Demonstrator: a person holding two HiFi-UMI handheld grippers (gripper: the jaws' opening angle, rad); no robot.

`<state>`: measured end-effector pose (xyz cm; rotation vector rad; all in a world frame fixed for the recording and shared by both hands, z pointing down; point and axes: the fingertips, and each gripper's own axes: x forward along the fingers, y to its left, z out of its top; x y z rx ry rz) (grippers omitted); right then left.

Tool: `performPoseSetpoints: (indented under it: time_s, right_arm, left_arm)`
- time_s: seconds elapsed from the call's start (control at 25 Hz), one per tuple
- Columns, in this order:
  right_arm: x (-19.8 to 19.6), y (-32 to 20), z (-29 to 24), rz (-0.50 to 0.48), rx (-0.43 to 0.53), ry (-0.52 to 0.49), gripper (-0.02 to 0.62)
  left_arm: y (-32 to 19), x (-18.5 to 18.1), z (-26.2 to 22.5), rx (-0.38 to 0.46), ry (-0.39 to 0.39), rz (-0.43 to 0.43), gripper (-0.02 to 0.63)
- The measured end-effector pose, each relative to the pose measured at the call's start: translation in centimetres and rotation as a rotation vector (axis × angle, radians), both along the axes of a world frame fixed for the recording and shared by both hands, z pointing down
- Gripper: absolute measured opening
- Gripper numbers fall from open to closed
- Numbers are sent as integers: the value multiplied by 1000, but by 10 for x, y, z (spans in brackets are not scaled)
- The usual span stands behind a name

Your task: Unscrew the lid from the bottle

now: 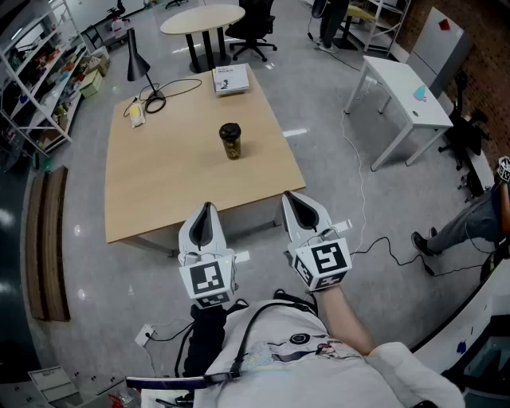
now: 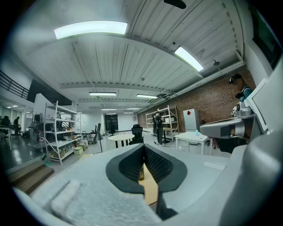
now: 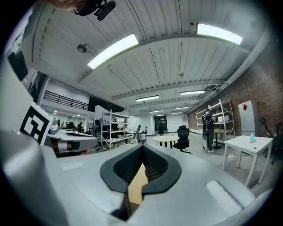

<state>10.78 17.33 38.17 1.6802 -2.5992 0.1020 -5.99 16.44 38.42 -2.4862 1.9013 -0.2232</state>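
Note:
A small bottle (image 1: 230, 142) with a dark lid and yellowish contents stands upright near the middle of the wooden table (image 1: 159, 183). Both grippers hover side by side at the table's near edge, well short of the bottle. My left gripper (image 1: 207, 209) is shut with nothing between its pads. My right gripper (image 1: 292, 197) is shut and empty too. In the left gripper view a sliver of the bottle (image 2: 141, 175) shows through the gap of the left gripper (image 2: 143, 148). The right gripper view has only table top beyond the right gripper (image 3: 143, 148).
A black desk lamp (image 1: 137, 64) with its cable and a yellow item (image 1: 135, 114) sit at the table's far left. A book (image 1: 230, 80) lies at the far edge. A round table (image 1: 202, 19), office chair, white desk (image 1: 402, 88), shelves (image 1: 36, 72) and floor cables surround it.

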Motion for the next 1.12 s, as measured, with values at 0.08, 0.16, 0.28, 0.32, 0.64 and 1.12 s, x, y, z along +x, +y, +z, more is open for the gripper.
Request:
performPoseSetpoints:
  time_s: [0.08, 0.16, 0.28, 0.32, 0.64, 1.12]
  right_arm:
    - [-1, -3, 1, -2, 0, 2, -3]
    - [-5, -5, 2, -7, 1, 2, -3]
    - [-6, -5, 3, -9, -1, 6, -3]
    - [-5, -4, 3, -5, -1, 7, -3]
    - [-8, -10, 12, -23, -9, -34, 2]
    - [86, 26, 41, 97, -63, -42, 2]
  left_arm:
    - [-3, 0, 0, 1, 4, 1, 2]
    - [-5, -1, -2, 2, 10, 1, 2]
    - [-5, -1, -5, 3, 14, 1, 2]
    - [-5, 1, -3, 1, 16, 6, 2]
    - [-12, 2, 14, -50, -4, 25, 3]
    - [-22, 83, 31, -34, 3, 148, 11]
